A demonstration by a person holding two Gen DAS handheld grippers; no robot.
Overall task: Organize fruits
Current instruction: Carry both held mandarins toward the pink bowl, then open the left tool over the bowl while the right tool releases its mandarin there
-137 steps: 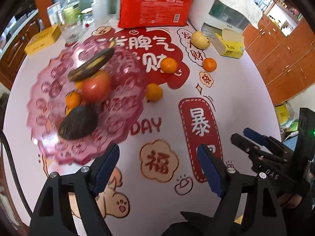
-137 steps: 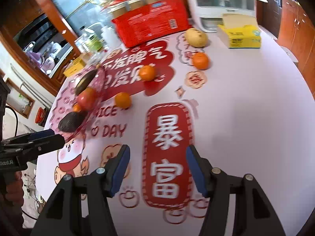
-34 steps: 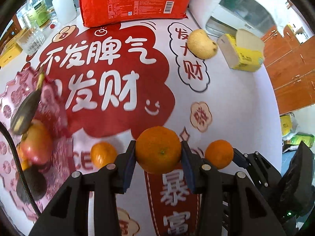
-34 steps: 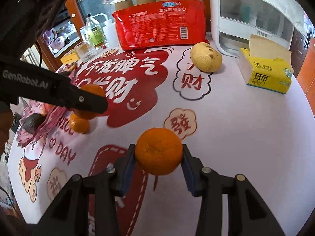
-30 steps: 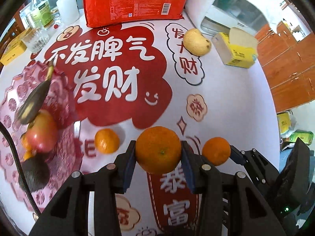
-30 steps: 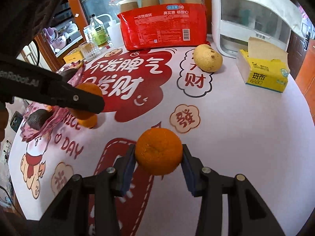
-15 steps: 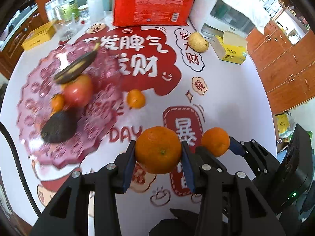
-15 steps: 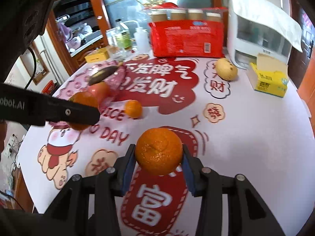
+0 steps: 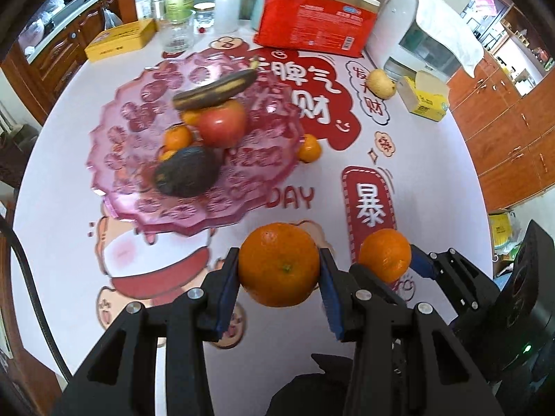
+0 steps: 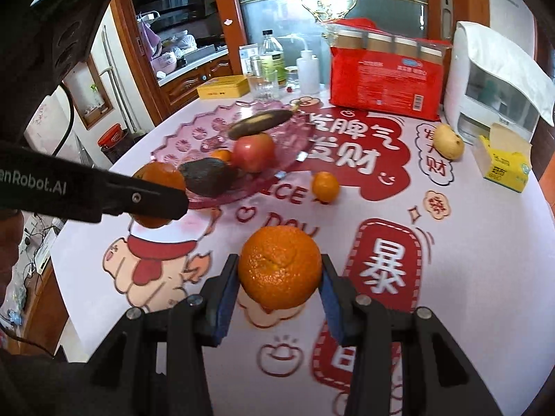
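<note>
Gripping an orange each, both claws hang above the worktop. Left claw is clamped on a big orange, blue pads pressing both sides, low centre of the left wrist view. Right claw pinches a second orange the same way, low centre of the right wrist view. In the left view the right claw also shows at lower right w/ its fruit; in the right view the left claw crosses the left edge, its orange partly hidden behind a finger.

Pink glass plate sits upper left of centre in the left view, on the printed red-and-white cloth. On it: a dark banana lying over a red apple, a dark avocado in front, small oranges tucked between them. One small loose orange lies on the cloth just beside the plate's right rim. A yellowish pear lies well apart at upper right, near a yellow tissue box and a white appliance. Red pkg of paper cups stands along the top, w/ bottles, a glass and a yellow tin to its left.
</note>
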